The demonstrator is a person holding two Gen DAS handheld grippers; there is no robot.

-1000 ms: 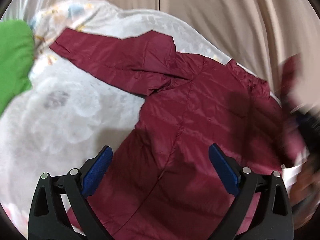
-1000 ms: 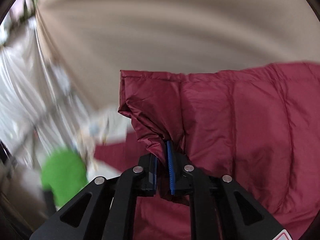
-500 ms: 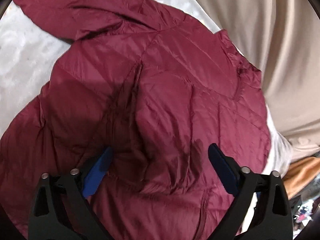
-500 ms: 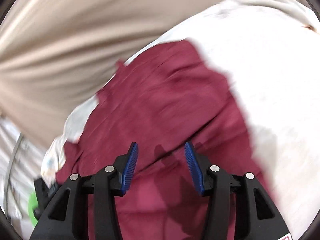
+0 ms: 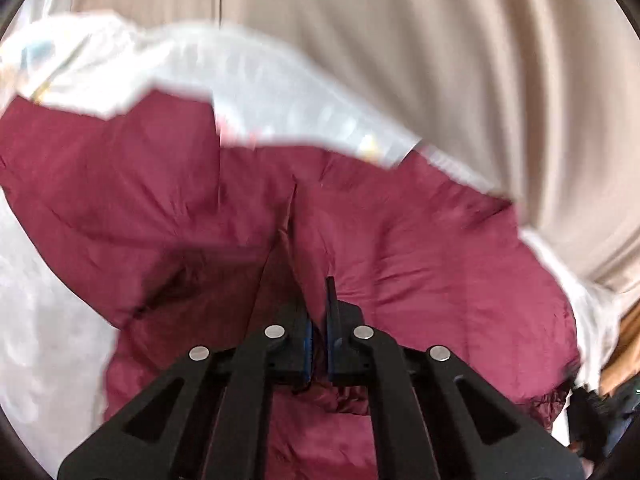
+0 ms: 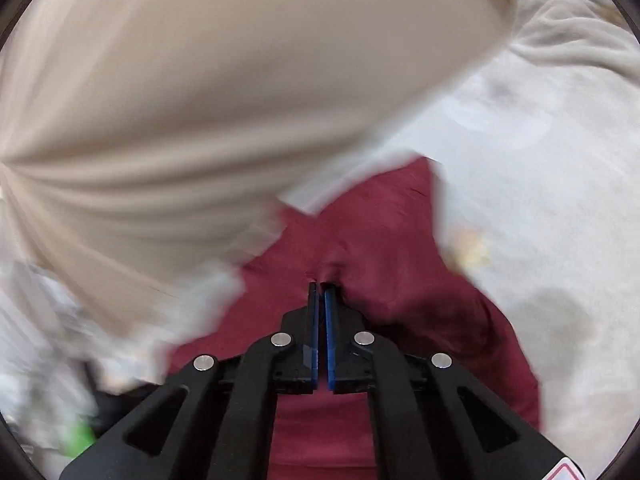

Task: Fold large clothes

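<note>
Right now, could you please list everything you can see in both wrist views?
jacket: one, maroon, padded, spread on the bed cover, pinched by both grippers.
bed cover: one, white with a faint pattern, under the jacket.
curtain: one, beige, pleated, hanging behind the bed.
green thing: one, bright green, low at the left edge of the right wrist view, too blurred to name.
left gripper: one, black with blue pads, shut on a fold of the jacket.
right gripper: one, black with blue pads, shut on the jacket near its edge.
</note>
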